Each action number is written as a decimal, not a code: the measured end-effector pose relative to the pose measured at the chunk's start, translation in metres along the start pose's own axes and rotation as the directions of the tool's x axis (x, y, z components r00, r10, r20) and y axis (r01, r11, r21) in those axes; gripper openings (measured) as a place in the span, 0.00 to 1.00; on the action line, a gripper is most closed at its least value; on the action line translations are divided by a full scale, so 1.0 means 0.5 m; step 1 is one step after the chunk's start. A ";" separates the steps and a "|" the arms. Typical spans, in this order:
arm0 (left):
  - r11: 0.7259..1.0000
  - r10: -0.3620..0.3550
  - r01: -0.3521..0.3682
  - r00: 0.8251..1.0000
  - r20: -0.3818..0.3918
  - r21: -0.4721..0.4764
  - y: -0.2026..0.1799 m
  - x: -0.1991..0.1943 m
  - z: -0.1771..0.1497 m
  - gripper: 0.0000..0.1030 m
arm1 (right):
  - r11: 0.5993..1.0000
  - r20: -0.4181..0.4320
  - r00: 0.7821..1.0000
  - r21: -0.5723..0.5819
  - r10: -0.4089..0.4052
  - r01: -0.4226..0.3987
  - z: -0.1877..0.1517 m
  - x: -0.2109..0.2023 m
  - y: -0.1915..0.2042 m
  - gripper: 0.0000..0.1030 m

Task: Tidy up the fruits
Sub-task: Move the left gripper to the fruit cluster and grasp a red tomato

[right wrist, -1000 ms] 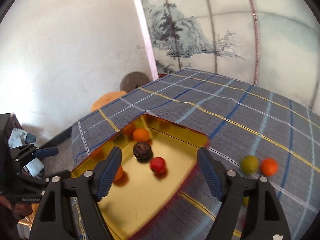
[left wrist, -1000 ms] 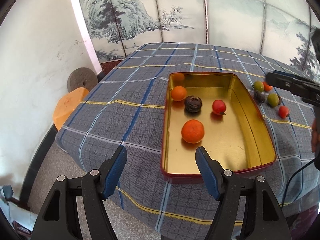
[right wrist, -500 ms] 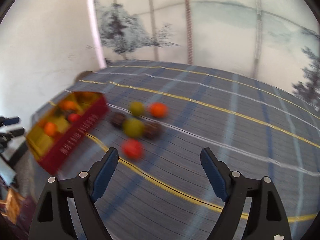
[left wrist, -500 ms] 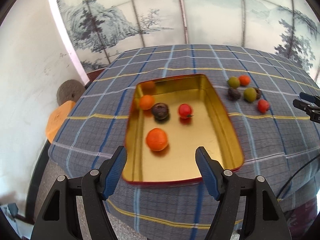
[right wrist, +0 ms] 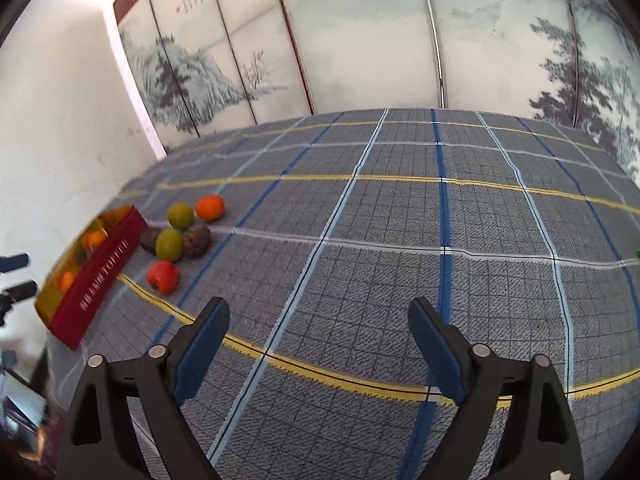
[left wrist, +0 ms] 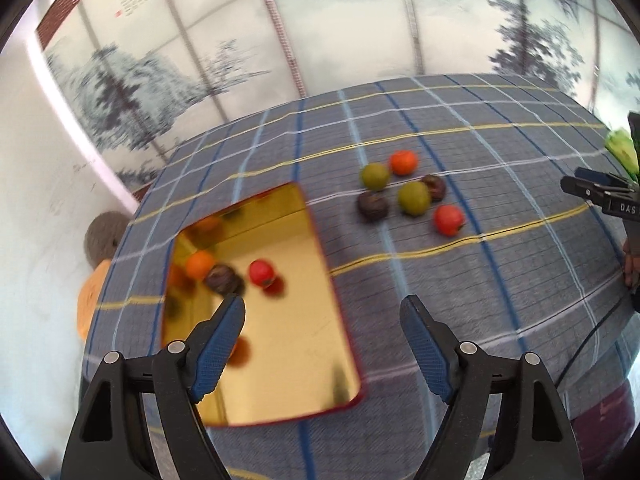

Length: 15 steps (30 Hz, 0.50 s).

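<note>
A gold tin tray with red walls (left wrist: 292,344) lies on the checked cloth, holding two oranges (left wrist: 199,264), a dark fruit (left wrist: 222,279) and a red fruit (left wrist: 262,273). Several loose fruits lie to its right: two green (left wrist: 414,198), two dark (left wrist: 372,205), an orange one (left wrist: 404,162) and a red one (left wrist: 449,220). My left gripper (left wrist: 322,344) is open and empty above the tray's near right edge. My right gripper (right wrist: 318,350) is open and empty over bare cloth, right of the fruit cluster (right wrist: 170,244) and the tray (right wrist: 100,272).
The table's left and near edges drop off beside the tray. A round stone (left wrist: 102,236) and an orange cushion (left wrist: 90,300) lie on the floor at the left. A painted screen (right wrist: 400,40) stands behind the table. A green object (left wrist: 622,152) shows at the far right.
The left gripper has swung right, so the tray slid left and the loose fruits came to centre. The right gripper has turned away from the tray, over the cloth. Both stay open.
</note>
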<state>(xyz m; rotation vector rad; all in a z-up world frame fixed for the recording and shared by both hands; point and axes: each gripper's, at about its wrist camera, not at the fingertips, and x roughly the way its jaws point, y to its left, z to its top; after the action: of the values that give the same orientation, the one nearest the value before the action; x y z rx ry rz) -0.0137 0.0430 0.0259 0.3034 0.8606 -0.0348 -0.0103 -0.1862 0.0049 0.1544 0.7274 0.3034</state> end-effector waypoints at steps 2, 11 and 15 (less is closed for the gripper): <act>0.999 -0.031 0.031 0.999 -0.009 0.030 -0.021 0.017 0.023 0.78 | 1.000 0.010 1.000 0.021 0.021 -0.021 0.000 -0.005 -0.010 0.89; 0.974 -0.220 0.224 0.971 -0.095 0.029 -0.114 0.118 0.111 0.78 | 0.996 0.039 0.996 0.028 0.084 -0.085 0.000 -0.015 -0.010 0.92; 0.969 -0.247 0.248 0.959 -0.139 -0.010 -0.147 0.177 0.134 0.69 | 0.992 0.059 0.992 0.053 0.112 -0.115 -0.001 -0.022 -0.021 0.92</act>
<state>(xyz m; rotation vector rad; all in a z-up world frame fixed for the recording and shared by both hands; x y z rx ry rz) 0.0826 -0.0376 -0.0180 0.2048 1.0339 -0.2529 -0.0162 -0.1997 0.0089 0.2575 0.6734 0.3855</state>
